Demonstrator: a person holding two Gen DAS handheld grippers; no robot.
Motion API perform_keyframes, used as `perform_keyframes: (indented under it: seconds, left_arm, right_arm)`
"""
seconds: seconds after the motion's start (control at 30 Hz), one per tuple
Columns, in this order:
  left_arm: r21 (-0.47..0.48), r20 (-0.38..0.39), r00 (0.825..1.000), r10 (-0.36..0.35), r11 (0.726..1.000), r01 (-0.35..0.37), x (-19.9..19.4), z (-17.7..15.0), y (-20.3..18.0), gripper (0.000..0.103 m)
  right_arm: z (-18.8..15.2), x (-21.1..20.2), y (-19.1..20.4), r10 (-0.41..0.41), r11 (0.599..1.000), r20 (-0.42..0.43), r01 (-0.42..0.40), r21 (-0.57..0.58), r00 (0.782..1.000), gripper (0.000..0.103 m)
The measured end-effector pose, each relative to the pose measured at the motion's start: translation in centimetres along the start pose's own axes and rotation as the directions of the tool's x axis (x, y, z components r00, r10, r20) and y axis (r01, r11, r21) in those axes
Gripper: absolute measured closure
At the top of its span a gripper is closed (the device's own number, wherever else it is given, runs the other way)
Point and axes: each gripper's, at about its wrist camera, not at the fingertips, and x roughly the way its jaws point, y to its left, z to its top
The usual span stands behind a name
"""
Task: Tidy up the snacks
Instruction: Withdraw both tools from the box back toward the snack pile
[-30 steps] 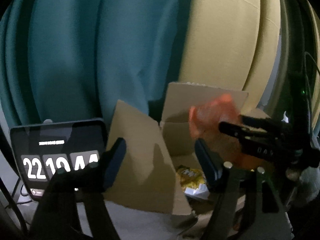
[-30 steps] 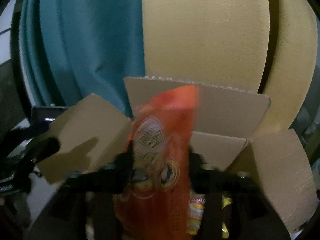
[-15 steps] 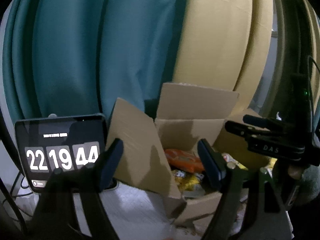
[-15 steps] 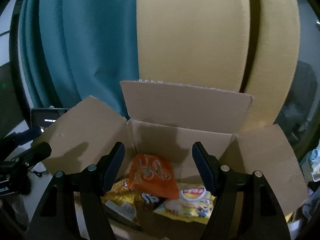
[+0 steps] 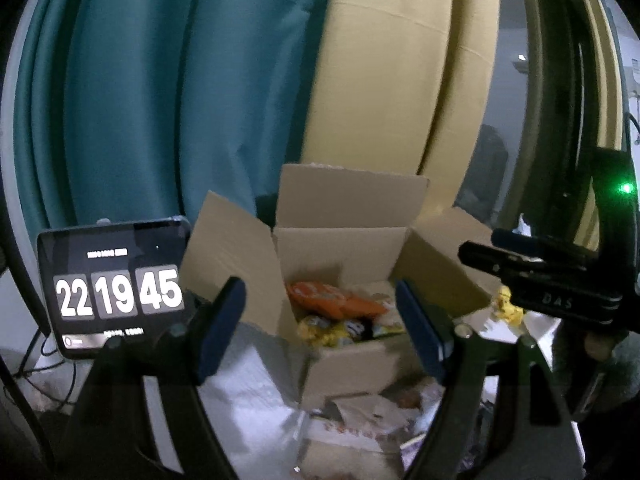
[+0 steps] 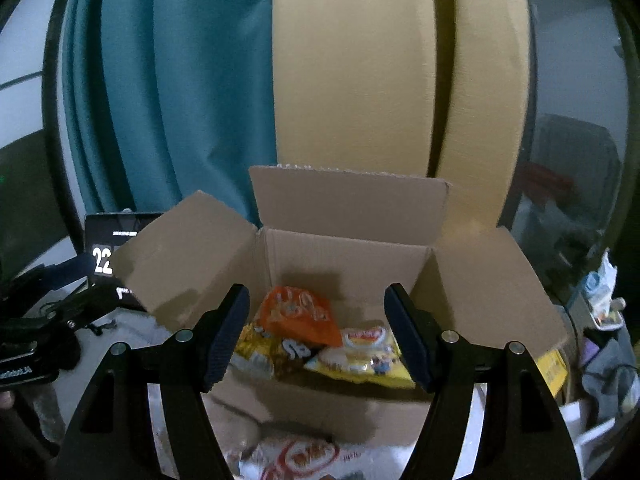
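Observation:
An open cardboard box (image 6: 348, 256) stands ahead with its flaps spread; it also shows in the left wrist view (image 5: 344, 248). Inside lie an orange snack bag (image 6: 298, 312) on top, yellow snack bags (image 6: 364, 354) and a dark wrapper. The orange bag also shows in the left wrist view (image 5: 332, 300). My right gripper (image 6: 320, 336) is open and empty, held in front of the box. My left gripper (image 5: 320, 326) is open and empty, left of the box and a little back. The right gripper shows in the left wrist view (image 5: 540, 276).
A tablet clock (image 5: 116, 284) stands left of the box. A red-and-white snack pack (image 6: 304, 456) lies on the white surface in front of the box, with torn wrappers (image 5: 360, 420) nearby. Teal and yellow curtains hang behind. Clutter sits at the right (image 6: 600, 308).
My right gripper opened and let the orange bag fall into the box, then drew back. Both grippers have pulled back from the box, showing more of the surface in front.

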Motion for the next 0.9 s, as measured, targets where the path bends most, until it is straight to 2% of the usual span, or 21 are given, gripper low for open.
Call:
perform_keyframes:
  seconds: [0.53, 0.9]
  left_arm:
    - [0.015, -0.059, 0.997, -0.055, 0.998, 0.056, -3.4, -4.9, -4.1, 0.024]
    - [-0.011, -0.139, 0.987, -0.079, 0.997, 0.079, -4.7, -9.5, -4.4, 0.024]
  right_arm:
    - [-7.2, -6.9, -1.0, -0.028, 0.998, -0.038, 0.03, 0.057, 0.999, 0.03]
    - [-13.3, -9.2, -0.2, -0.016, 0.993, -0.106, 0.028, 0.112, 0.994, 0.03]
